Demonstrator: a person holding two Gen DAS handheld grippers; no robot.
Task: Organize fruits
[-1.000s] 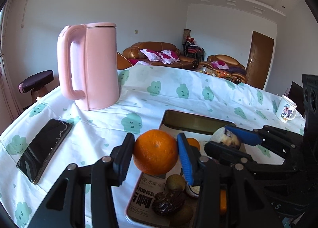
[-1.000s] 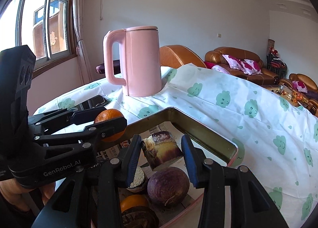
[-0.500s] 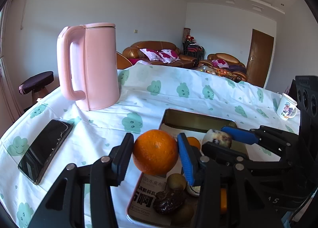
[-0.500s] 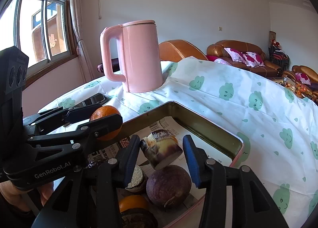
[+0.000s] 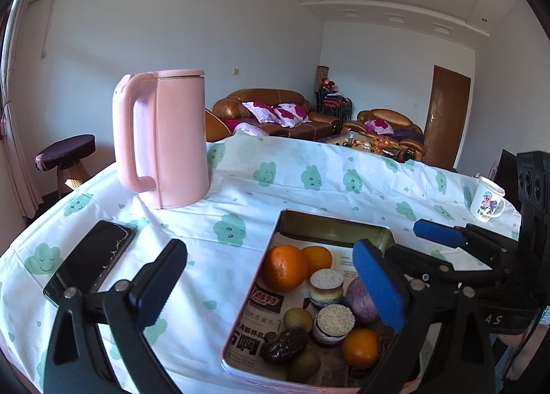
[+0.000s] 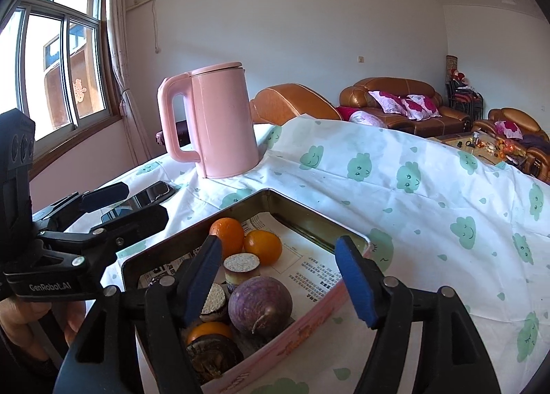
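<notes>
A pink-rimmed metal tray lined with newspaper holds the fruit. A large orange lies at its far left beside a smaller orange. Two cut cake-like rolls, a purple round fruit, kiwis, a dark date and another orange lie nearer. My left gripper is open and empty above the tray's left edge. My right gripper is open and empty above the tray.
A pink kettle stands on the cloud-print tablecloth behind the tray. A black phone lies at the left. A white mug stands at the far right. Sofas are beyond the table.
Both grippers have opened. The large orange left my left gripper and the cut roll left my right gripper; both now lie in the tray. Both grippers have drawn back.
</notes>
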